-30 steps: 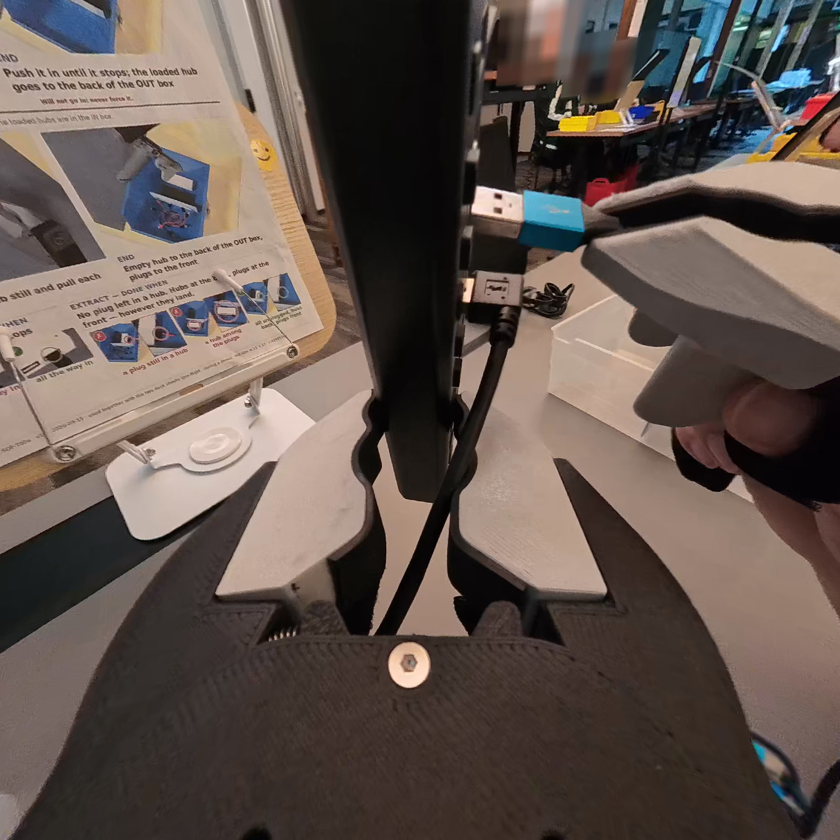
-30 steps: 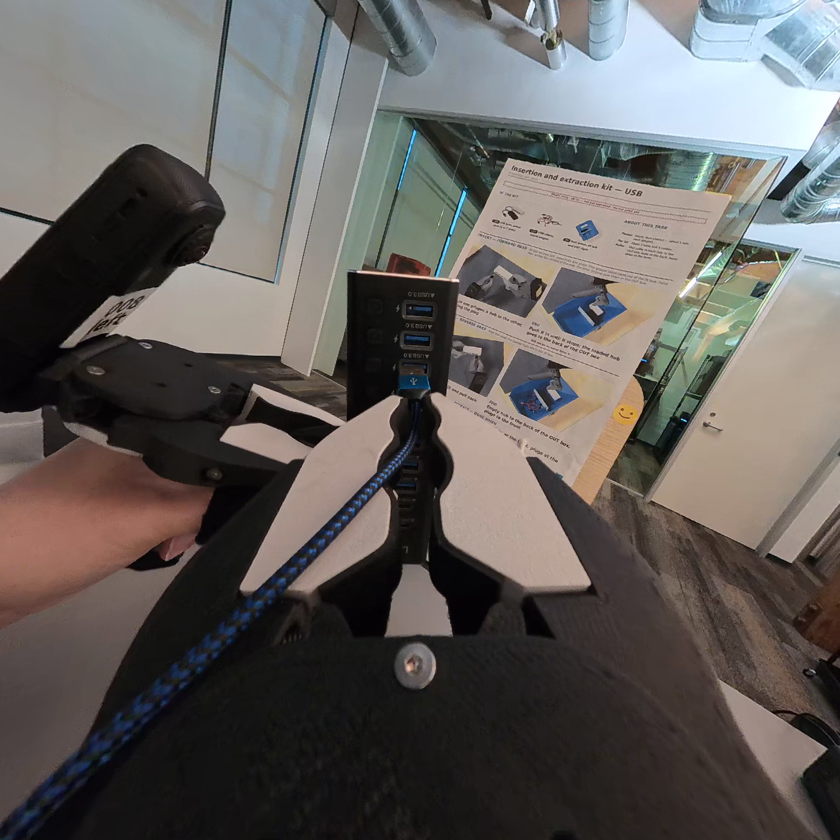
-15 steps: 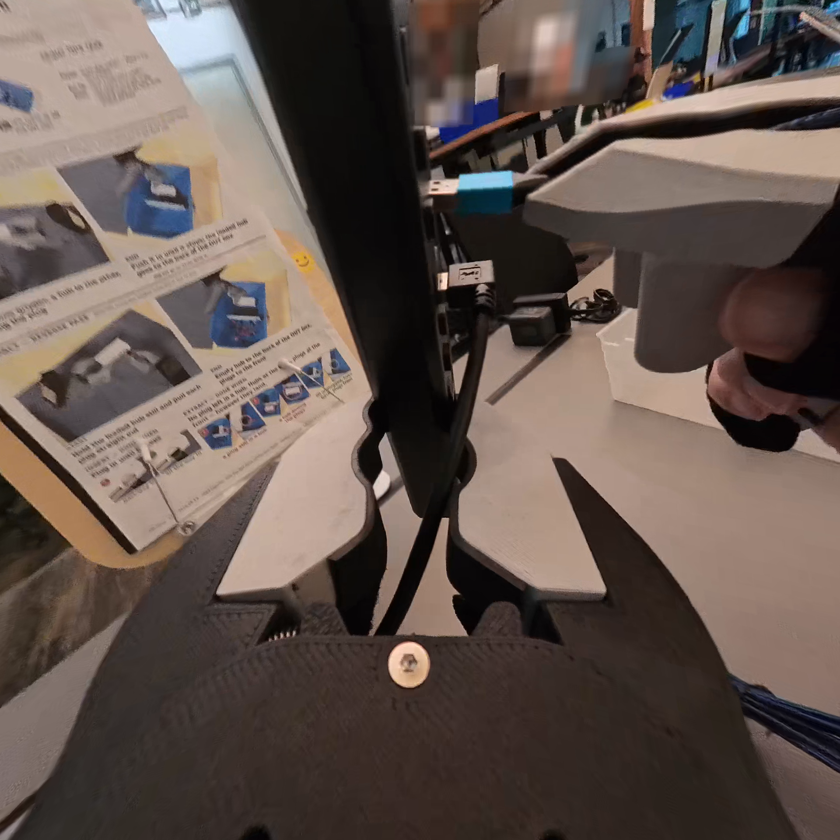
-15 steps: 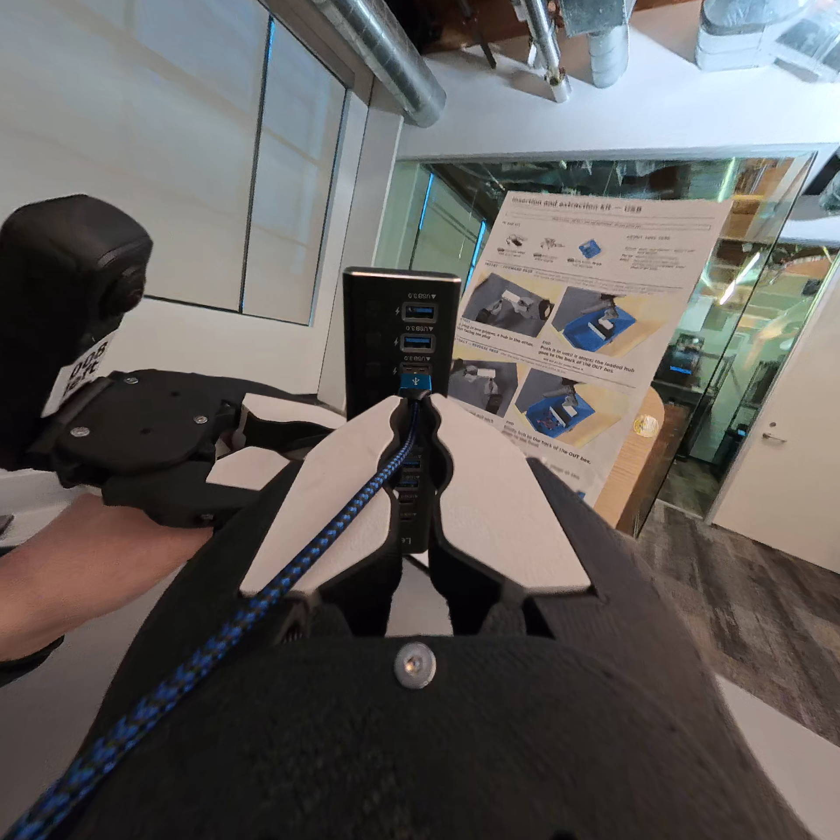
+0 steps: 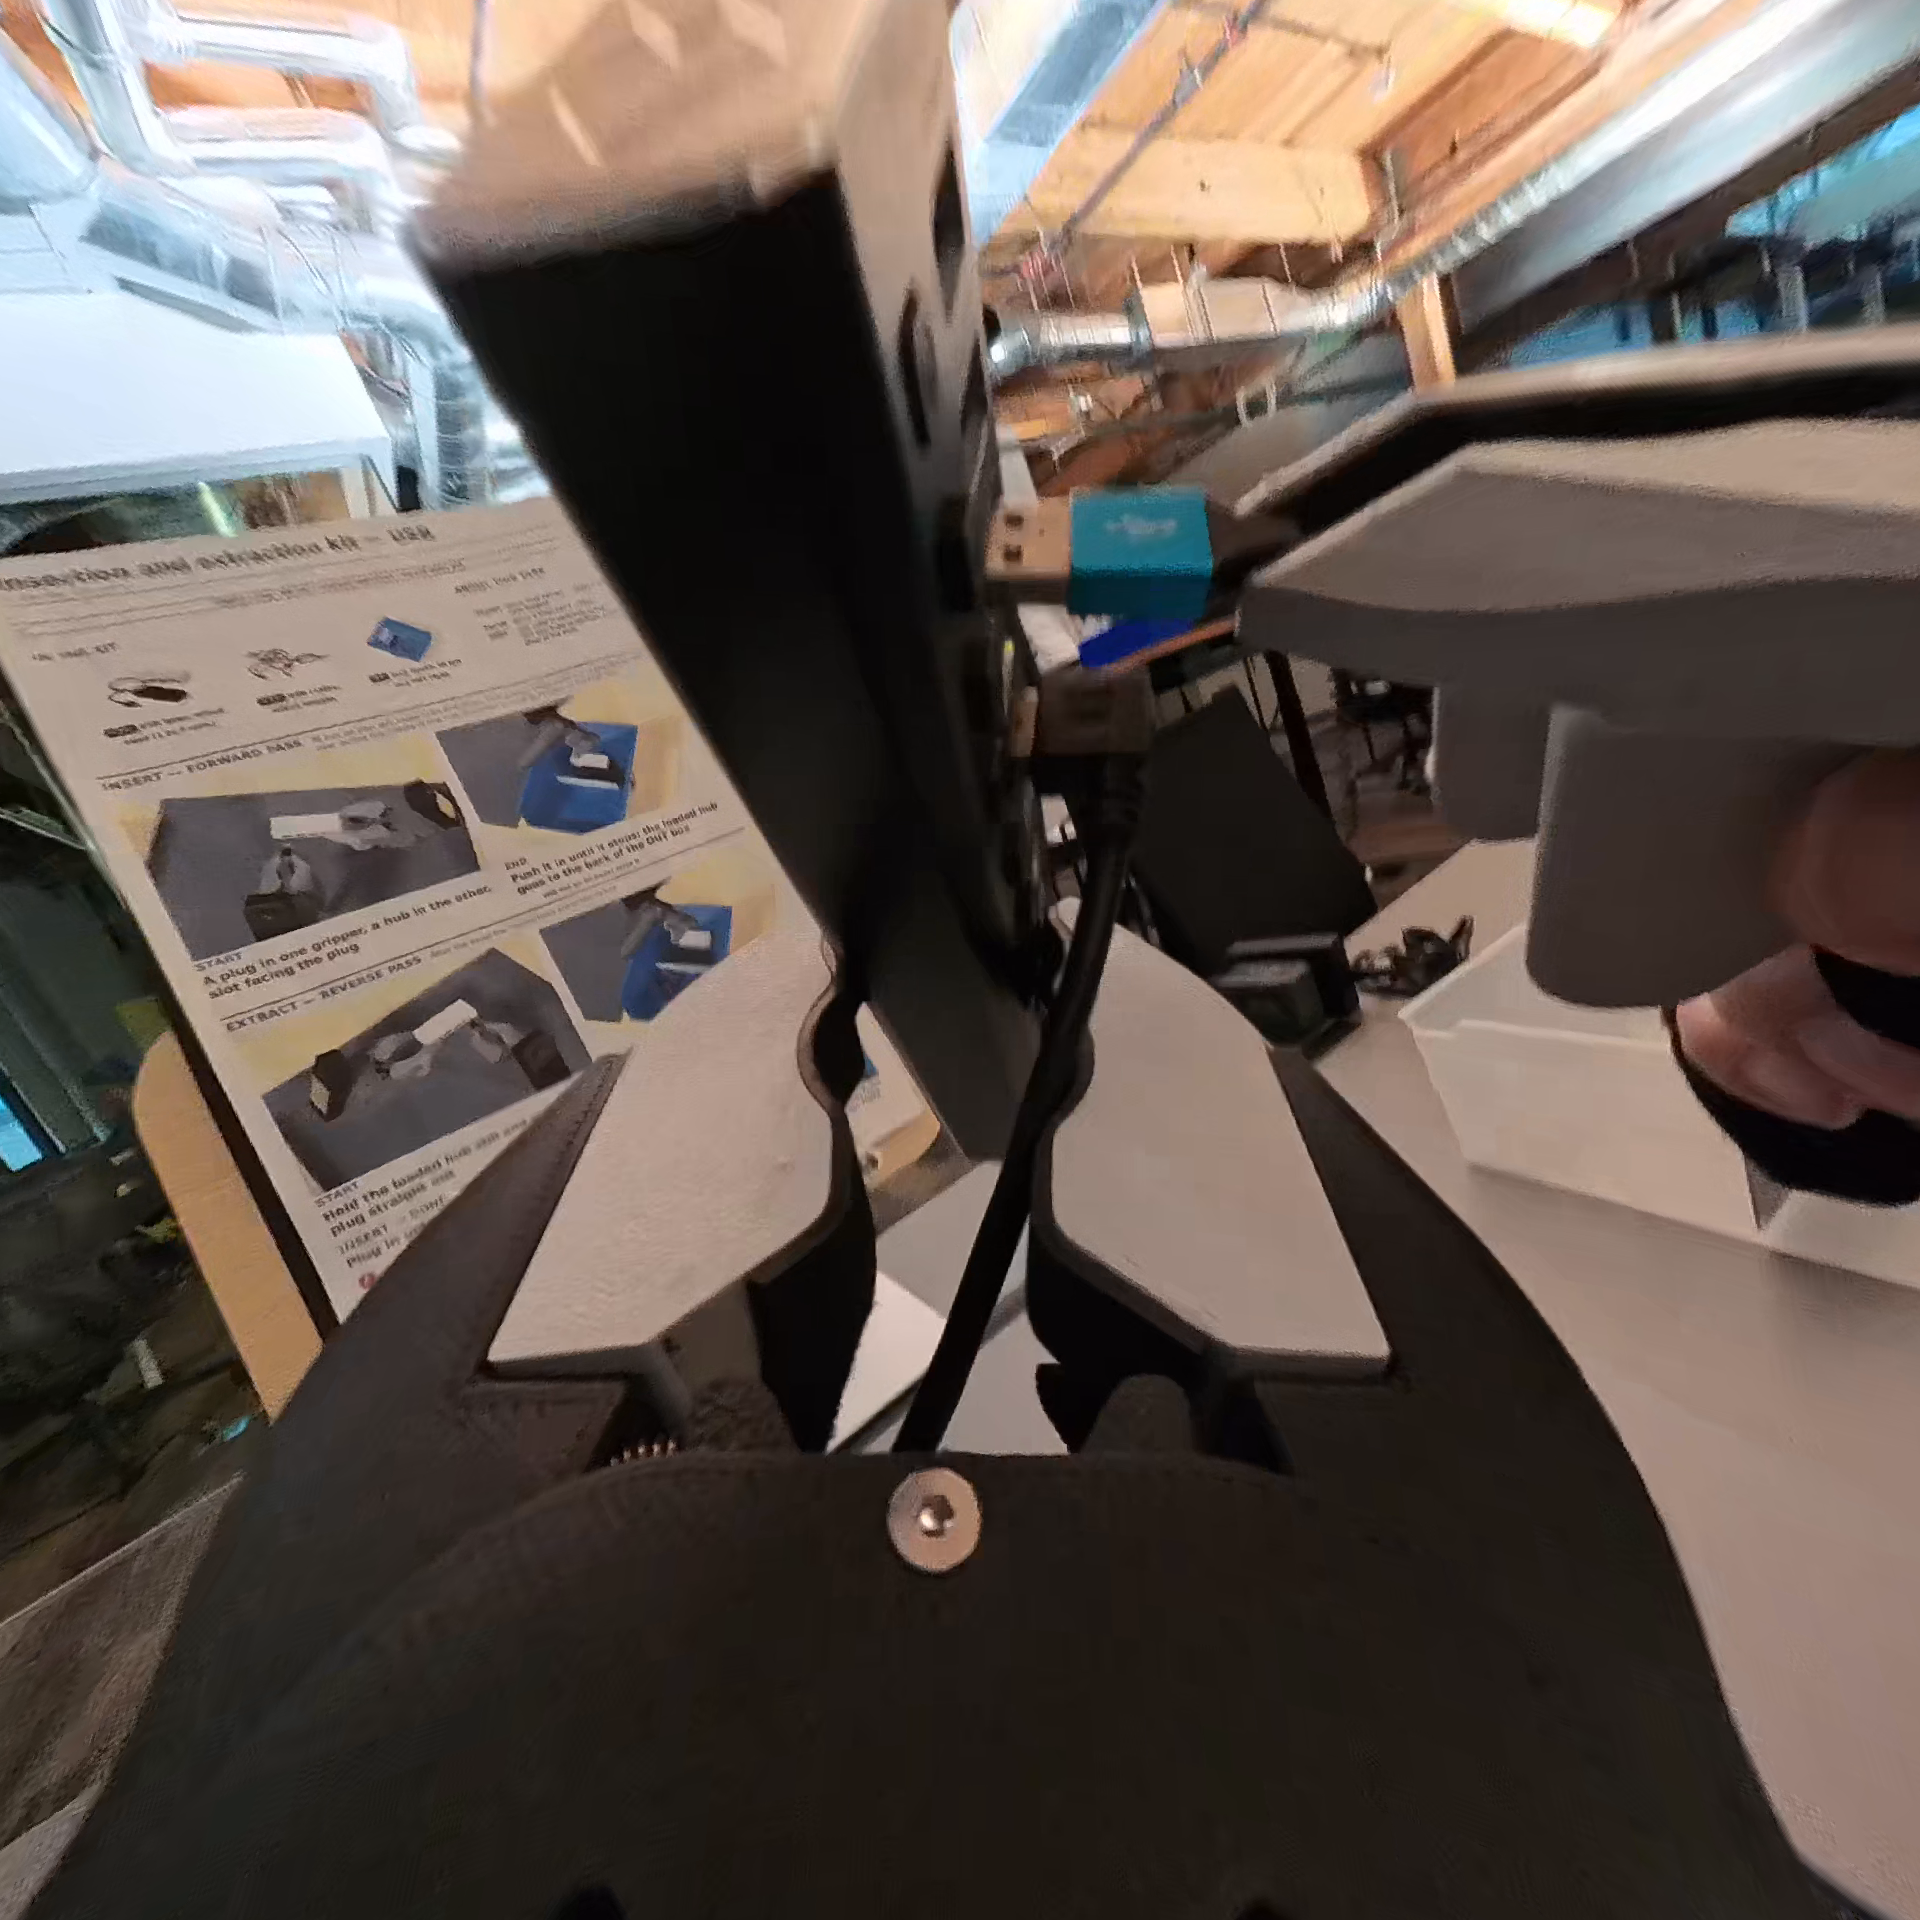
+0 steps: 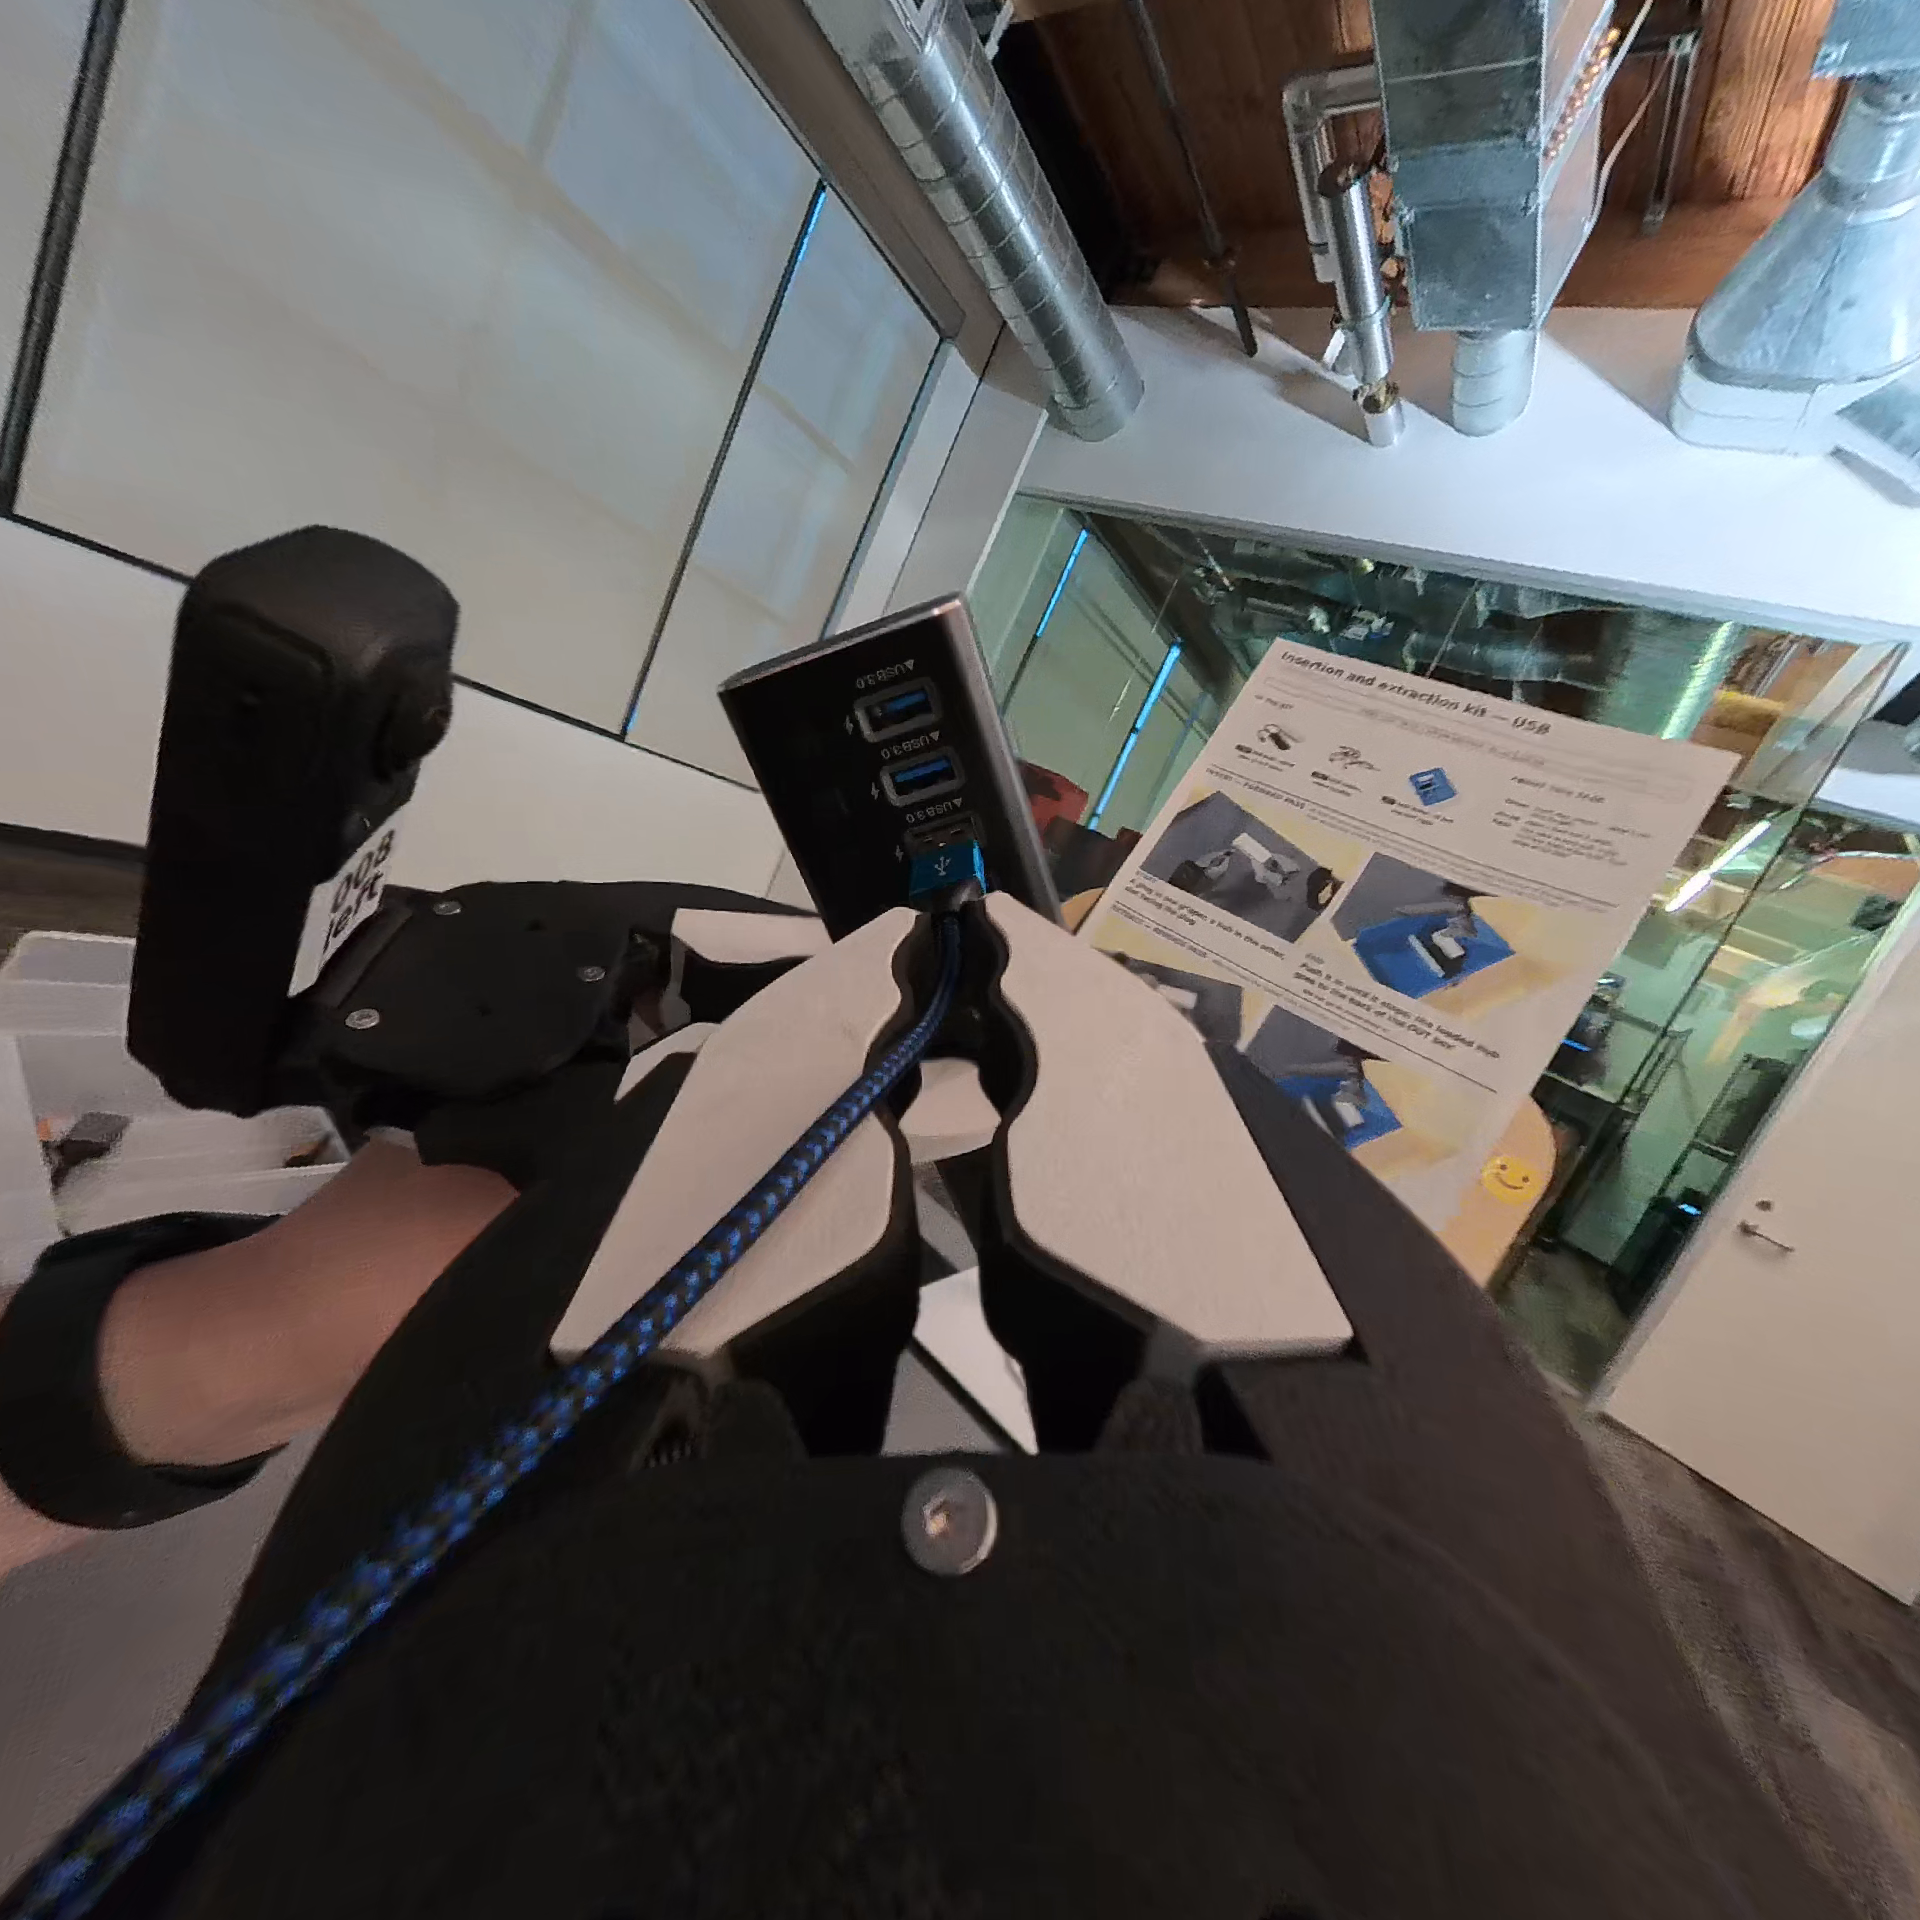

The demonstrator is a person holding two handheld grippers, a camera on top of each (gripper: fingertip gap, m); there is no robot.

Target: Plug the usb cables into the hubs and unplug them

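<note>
Now the right tongs (image 6: 951,971), pinching the blue plug (image 6: 943,871), are pressing it deeper into the hub (image 5: 748,582) (metal shell half buried, previously fully exposed) at twelve o'clock, while the left tongs (image 5: 940,1049) are clamping the hub's base, so insertion looks nearly finished.

Two close, upward-tilted wrist views, both on the hub (image 5: 748,623).

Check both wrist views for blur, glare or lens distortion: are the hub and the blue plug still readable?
Left wrist view: motion-smeared, the USB hub's top edge streaked, the blue plug soft but recognisable, the ceiling overexposed. Right wrist view: sharper, hub ports and plug crisp, with wide-angle bending at the edges and reflections in the glass wall behind the instruction poster.
</note>
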